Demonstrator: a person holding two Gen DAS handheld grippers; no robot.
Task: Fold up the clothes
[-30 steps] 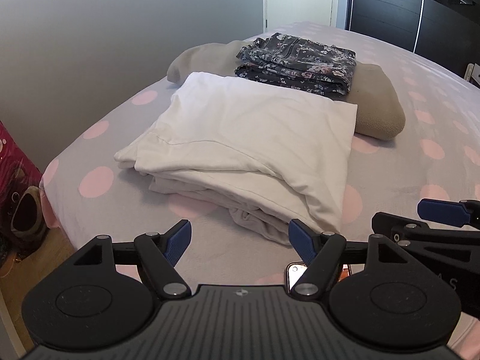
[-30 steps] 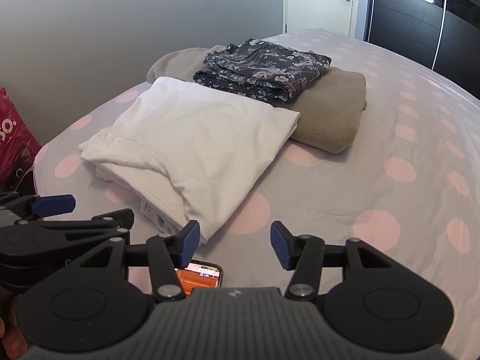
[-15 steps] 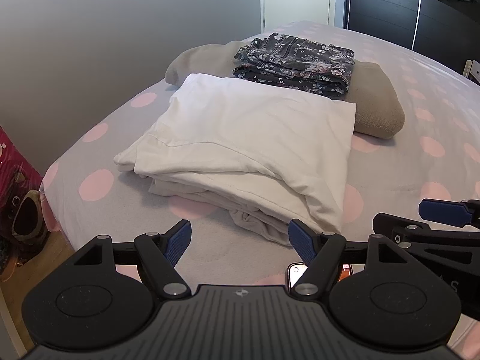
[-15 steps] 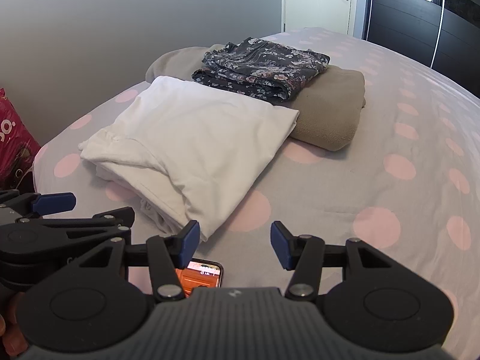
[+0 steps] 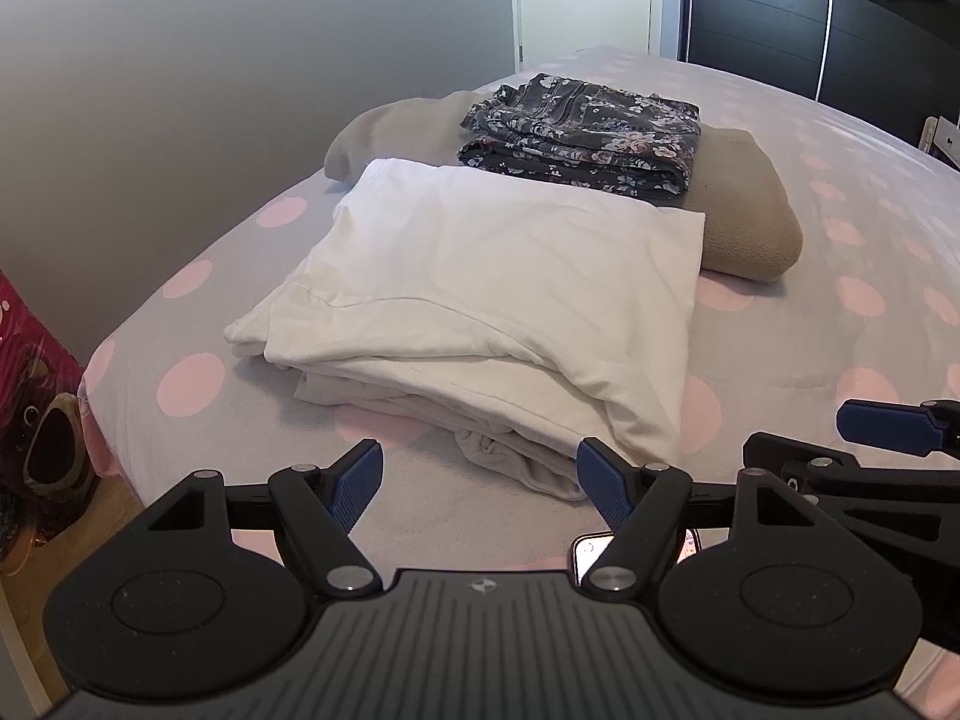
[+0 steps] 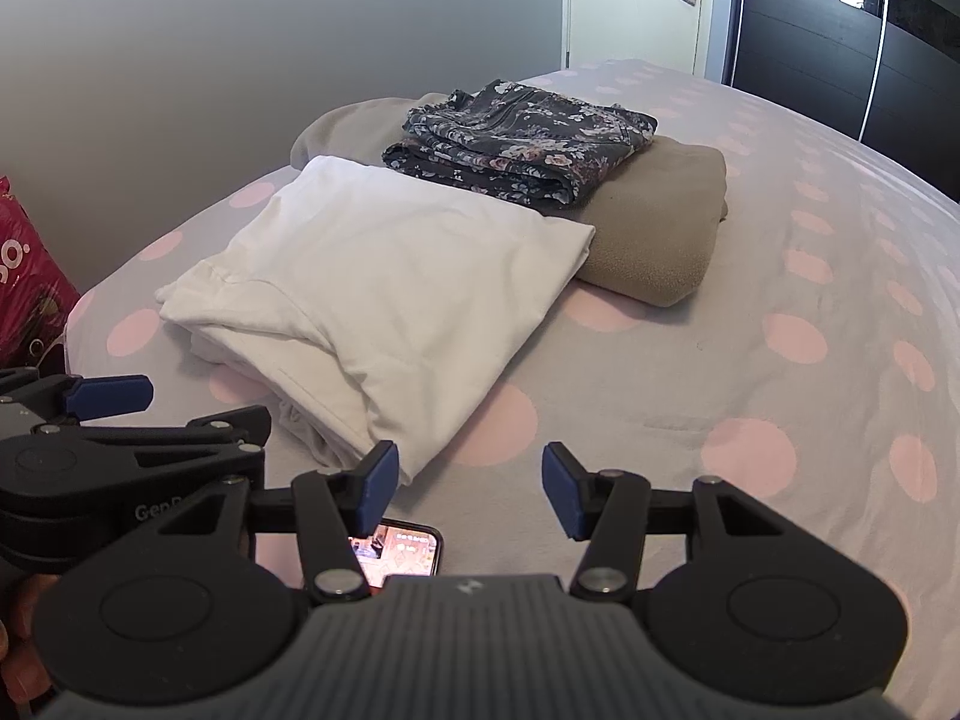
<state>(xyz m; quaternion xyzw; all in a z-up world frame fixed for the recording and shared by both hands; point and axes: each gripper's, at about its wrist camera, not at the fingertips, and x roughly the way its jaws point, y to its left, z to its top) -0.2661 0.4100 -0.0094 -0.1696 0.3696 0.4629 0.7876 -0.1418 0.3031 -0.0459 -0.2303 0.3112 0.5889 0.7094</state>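
A white garment (image 5: 480,300) lay folded into a thick rectangle on the bed (image 5: 810,324), whose grey sheet carried pink dots. Its top layer was smooth, while the near edge showed several stacked layers and a crumpled bit of fabric poking out at the near corner. Behind it, touching its far edge, lay a folded beige fleece (image 5: 744,222) with a folded dark floral garment (image 5: 582,138) stacked on top. The left gripper (image 5: 480,471) hovered just short of the white garment's near edge, its blue-padded jaws standing wide apart with nothing between them; the crumpled corner sat just beyond the gap, nearer the right-hand jaw. The right gripper (image 6: 468,483) hung beside it, its jaws likewise apart and empty, the left-hand jaw just in front of the white garment's near corner and the gap over bare sheet. A lit smartphone (image 6: 402,552) lay on the bed under that gripper. A pink bag (image 6: 30,282) stood beside the bed.
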